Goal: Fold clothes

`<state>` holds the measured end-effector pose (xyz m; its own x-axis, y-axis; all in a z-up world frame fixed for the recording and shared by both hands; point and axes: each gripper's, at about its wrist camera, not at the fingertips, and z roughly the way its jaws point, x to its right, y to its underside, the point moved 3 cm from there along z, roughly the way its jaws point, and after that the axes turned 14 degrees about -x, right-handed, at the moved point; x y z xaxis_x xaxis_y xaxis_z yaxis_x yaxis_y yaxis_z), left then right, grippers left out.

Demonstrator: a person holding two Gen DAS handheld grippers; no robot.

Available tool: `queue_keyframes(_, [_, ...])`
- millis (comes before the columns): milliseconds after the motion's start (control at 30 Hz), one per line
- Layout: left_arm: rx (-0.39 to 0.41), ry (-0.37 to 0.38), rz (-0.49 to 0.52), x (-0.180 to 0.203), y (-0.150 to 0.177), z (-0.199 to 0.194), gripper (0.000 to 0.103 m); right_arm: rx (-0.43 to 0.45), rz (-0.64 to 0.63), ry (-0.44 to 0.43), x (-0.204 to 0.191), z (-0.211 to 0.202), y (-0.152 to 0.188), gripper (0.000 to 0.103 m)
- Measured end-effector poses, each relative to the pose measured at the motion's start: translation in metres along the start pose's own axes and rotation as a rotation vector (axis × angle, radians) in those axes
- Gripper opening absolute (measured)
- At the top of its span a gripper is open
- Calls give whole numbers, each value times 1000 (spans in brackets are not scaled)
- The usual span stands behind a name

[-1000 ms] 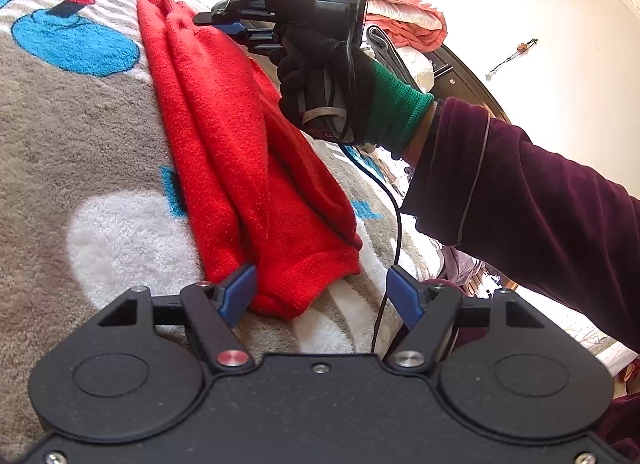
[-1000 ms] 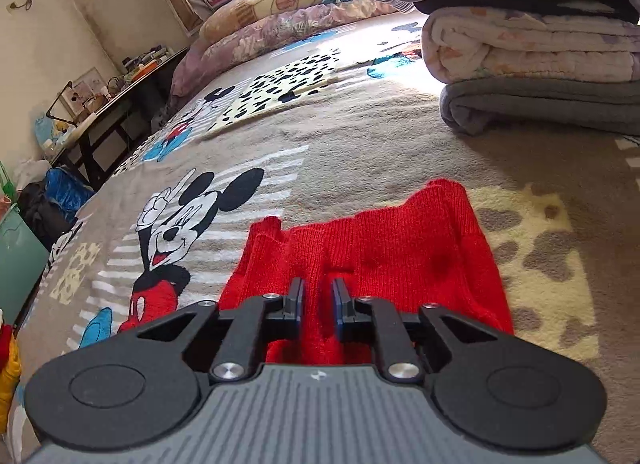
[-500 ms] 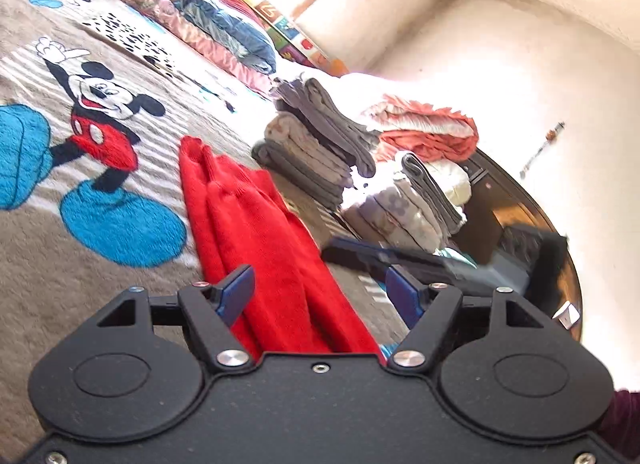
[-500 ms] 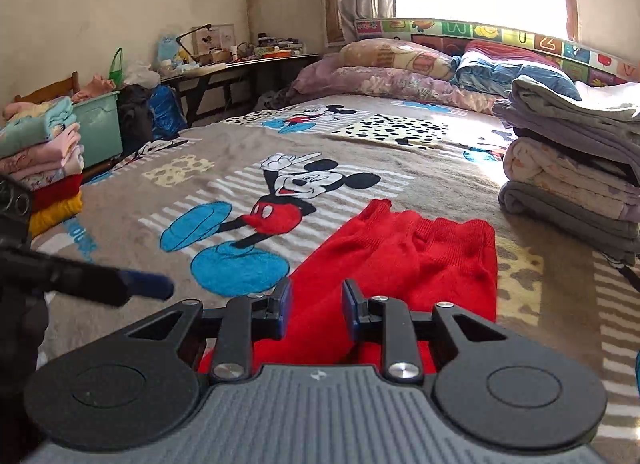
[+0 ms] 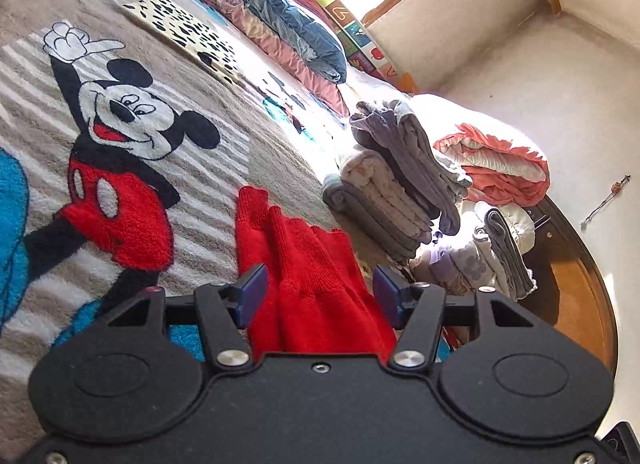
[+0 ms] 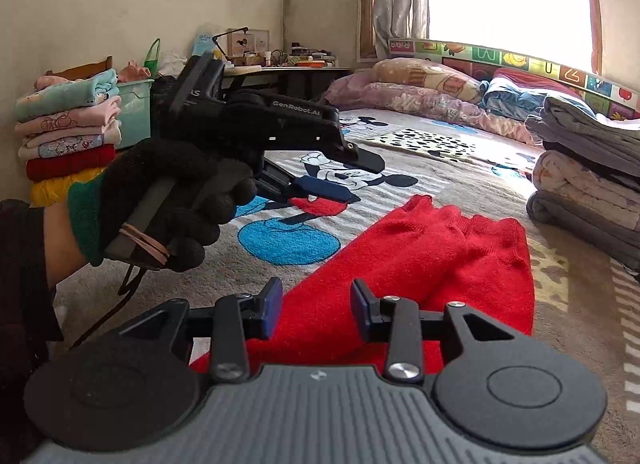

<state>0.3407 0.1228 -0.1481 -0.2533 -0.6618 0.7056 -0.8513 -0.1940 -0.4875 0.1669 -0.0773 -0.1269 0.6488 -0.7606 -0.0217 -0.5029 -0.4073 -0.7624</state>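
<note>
- Landmark: the red knit garment [image 5: 304, 276] lies flat on the cartoon-mouse blanket [image 5: 120, 136], folded into a long narrow strip with its ribbed ends pointing toward the window side of the bed.
- Left gripper [image 5: 316, 298]: jaws spread wide with nothing between the blue pads [image 5: 252, 294]. In its own camera the red knit garment fills the gap between the fingers, but the fingers stand above the fabric and do not clamp it.
- The right wrist view shows the left gripper held in a black-gloved hand [image 6: 172, 200] with a green cuff, raised clear of the blanket to the left of the red garment.
- Right gripper [image 6: 316, 306]: jaws parted, empty. Its blue pads [image 6: 272, 306] hover over the near end of the red garment; contact with the fabric cannot be determined.
- Stack of grey and cream folded blankets [image 6: 584, 184]: on the bed beyond the far right corner of the red garment, apart from it.
- Pile of folded small clothes [image 6: 68, 136]: well to the left of the red garment, off the blanket, beside a green bin [image 6: 134, 112].
- Pillows [image 6: 424, 92]: far beyond the red garment, along the window wall.
</note>
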Motion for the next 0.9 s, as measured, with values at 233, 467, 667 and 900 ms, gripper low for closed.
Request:
queue_keyframes(233, [-112, -46, 71, -2, -19, 40, 56, -18, -50, -54, 0, 22, 1, 40])
queue_keyframes(467, [-163, -58, 102, -1, -23, 59, 34, -59, 11, -92, 10, 36, 3, 46])
queue_keyframes(667, [-125, -114, 191, 10, -22, 59, 3, -38, -9, -63, 5, 29, 0, 47])
queue_keyframes(900, [-97, -155, 210, 8, -24, 60, 2, -142, -4, -86, 5, 47, 3, 57])
